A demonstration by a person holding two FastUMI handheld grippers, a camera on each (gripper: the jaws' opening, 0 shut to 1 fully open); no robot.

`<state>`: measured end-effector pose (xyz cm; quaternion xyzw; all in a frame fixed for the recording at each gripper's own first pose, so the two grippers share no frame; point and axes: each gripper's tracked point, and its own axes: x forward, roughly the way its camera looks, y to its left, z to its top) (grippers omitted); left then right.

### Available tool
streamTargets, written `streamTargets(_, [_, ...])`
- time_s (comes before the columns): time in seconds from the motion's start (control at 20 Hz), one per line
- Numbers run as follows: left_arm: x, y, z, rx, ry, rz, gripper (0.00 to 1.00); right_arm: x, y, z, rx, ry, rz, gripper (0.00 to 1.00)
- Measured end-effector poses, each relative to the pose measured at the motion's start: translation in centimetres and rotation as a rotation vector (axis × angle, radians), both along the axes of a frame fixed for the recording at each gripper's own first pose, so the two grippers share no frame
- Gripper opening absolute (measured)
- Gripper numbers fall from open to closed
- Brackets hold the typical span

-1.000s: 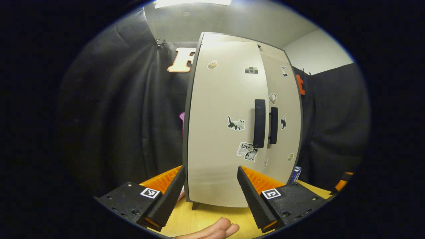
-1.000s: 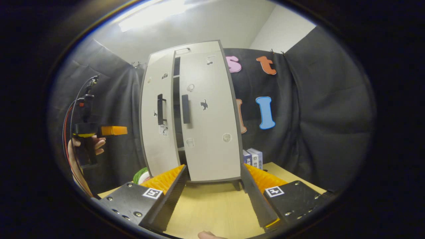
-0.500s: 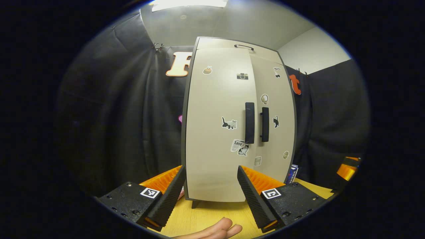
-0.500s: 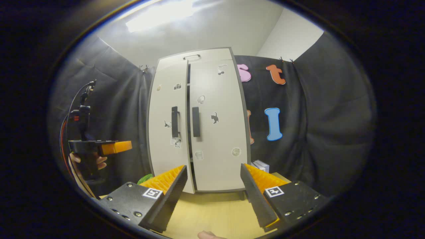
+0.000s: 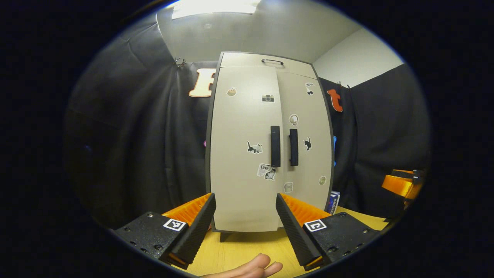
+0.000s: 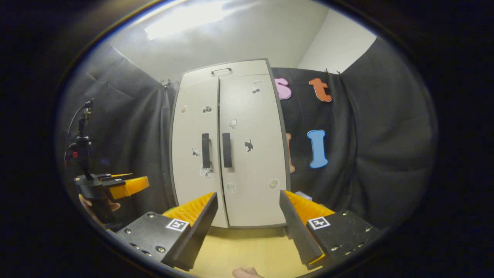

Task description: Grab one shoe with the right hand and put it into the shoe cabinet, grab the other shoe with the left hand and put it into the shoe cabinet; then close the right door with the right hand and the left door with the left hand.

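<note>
The left gripper point(image 5: 244, 216) stands with its two fingers spread wide and nothing between them, held off from the tall beige two-door shoe cabinet point(image 5: 247, 162) and aimed at its front. Fingertips of the holding hand point(image 5: 251, 268) show below it over the pale wooden tabletop point(image 5: 239, 251). The right gripper point(image 6: 249, 218) is likewise spread wide and holds nothing, level and facing the same cabinet. Both doors lie flush, their two black vertical handles point(image 5: 275, 146) side by side at the middle seam. The shoes are hidden. In the right gripper view the left gripper hangs off to the left.
</note>
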<state>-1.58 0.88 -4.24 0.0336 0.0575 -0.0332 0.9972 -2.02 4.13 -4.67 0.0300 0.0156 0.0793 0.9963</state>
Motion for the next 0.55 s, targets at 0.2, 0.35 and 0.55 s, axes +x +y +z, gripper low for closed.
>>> streamTargets(0.2, [-0.4,-0.8,0.0,0.008,0.002,-0.002,0.95,-0.4,-0.1,0.3,-0.011,-0.007,0.004,0.96])
streamTargets(0.35, [0.1,-1.5,0.6,0.012,-0.023,0.004,0.95,-0.4,-0.3,1.0,-0.02,-0.033,0.007,0.96])
streamTargets(0.55, [1.4,-2.5,0.5,-0.002,-0.039,0.014,0.95,0.2,-0.6,1.6,-0.026,-0.048,0.005,0.96])
